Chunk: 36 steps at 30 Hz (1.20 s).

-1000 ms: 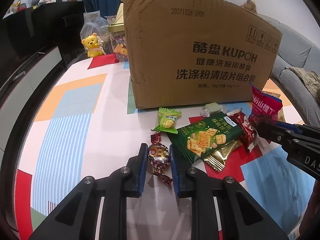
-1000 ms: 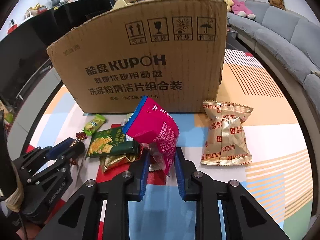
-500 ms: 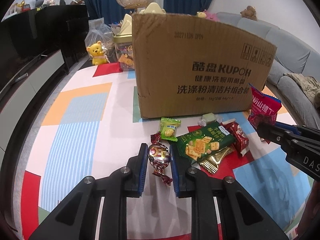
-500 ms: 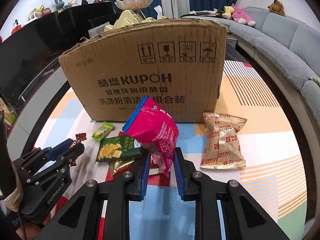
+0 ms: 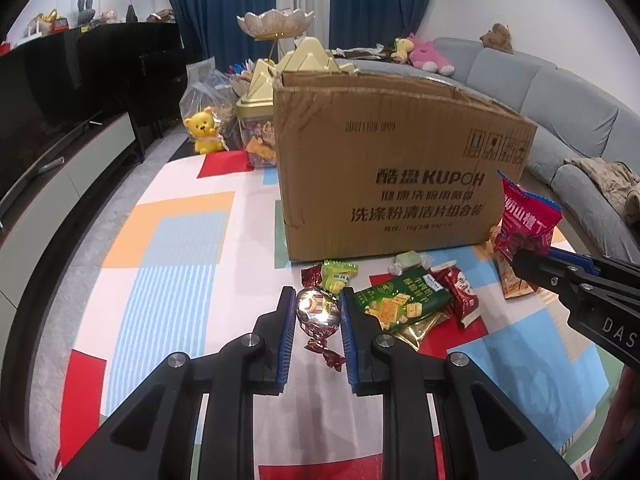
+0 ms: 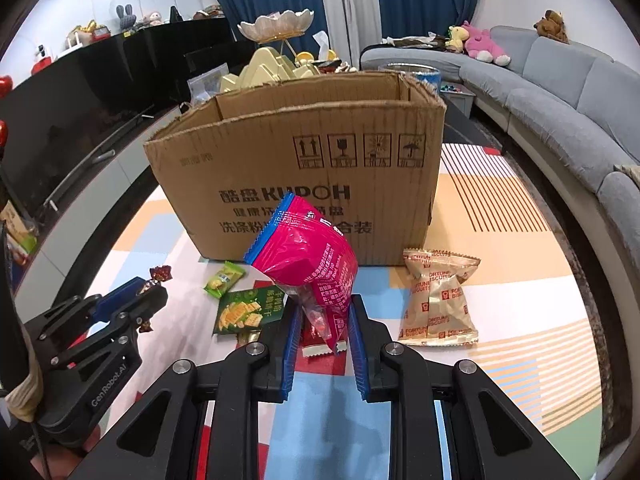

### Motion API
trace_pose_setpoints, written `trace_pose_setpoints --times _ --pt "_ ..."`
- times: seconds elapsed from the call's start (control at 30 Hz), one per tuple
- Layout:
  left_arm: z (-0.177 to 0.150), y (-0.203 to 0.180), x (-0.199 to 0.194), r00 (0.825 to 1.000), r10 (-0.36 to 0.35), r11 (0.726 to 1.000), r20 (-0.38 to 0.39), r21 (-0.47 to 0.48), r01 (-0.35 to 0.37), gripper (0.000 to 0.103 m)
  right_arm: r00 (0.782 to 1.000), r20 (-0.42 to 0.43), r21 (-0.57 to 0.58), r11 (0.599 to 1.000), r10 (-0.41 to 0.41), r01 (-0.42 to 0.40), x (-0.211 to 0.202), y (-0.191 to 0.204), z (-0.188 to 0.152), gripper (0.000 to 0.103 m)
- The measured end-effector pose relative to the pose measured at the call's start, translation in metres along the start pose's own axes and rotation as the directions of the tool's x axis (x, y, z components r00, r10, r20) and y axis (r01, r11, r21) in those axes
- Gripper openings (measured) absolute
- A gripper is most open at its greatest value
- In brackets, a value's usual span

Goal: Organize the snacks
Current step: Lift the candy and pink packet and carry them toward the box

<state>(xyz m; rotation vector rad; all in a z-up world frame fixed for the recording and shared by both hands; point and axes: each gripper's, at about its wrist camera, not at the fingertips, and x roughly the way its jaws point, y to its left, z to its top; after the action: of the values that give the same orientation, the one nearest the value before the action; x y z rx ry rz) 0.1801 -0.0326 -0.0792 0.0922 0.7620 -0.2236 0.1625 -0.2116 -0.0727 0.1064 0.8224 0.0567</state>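
My left gripper (image 5: 317,311) is shut on a foil-wrapped candy (image 5: 318,309) with dark red twisted ends, held above the mat. My right gripper (image 6: 322,316) is shut on a pink snack bag (image 6: 310,258) with a blue top edge, held upright in the air. The open cardboard box (image 5: 396,172) stands just behind the snacks, and it also shows in the right wrist view (image 6: 304,168). On the mat lie a green cracker pack (image 5: 400,300), a small green candy (image 5: 338,274), a red packet (image 5: 460,292) and a gold fortune biscuit bag (image 6: 440,300).
A colourful patterned mat (image 5: 168,240) covers the table. Behind the box stand a gold-lidded jar (image 5: 258,132), a yellow bear figure (image 5: 206,134) and a clear bag. A grey sofa (image 6: 560,100) runs along the right, a black cabinet (image 5: 80,80) along the left.
Both grippers have risen with their snacks and pulled back from the box; the box top and its open inside now show. Both grips are unchanged.
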Motion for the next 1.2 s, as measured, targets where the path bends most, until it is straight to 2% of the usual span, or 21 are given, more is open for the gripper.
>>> trace_pose_setpoints --times 0.83,1.2 --pt "0.038 -0.005 -0.046 0.993 0.001 1.0 0.115 0.009 -0.002 0.023 0.993 0.118 -0.007 1.0 0.016 -0.015 -0.048 0.007 0.032 0.025" --pt "0.072 -0.009 -0.051 0.985 -0.008 1.0 0.172 0.022 0.005 0.023 0.986 0.164 -0.011 1.0 0.016 -0.015 -0.057 0.005 0.05 0.025"
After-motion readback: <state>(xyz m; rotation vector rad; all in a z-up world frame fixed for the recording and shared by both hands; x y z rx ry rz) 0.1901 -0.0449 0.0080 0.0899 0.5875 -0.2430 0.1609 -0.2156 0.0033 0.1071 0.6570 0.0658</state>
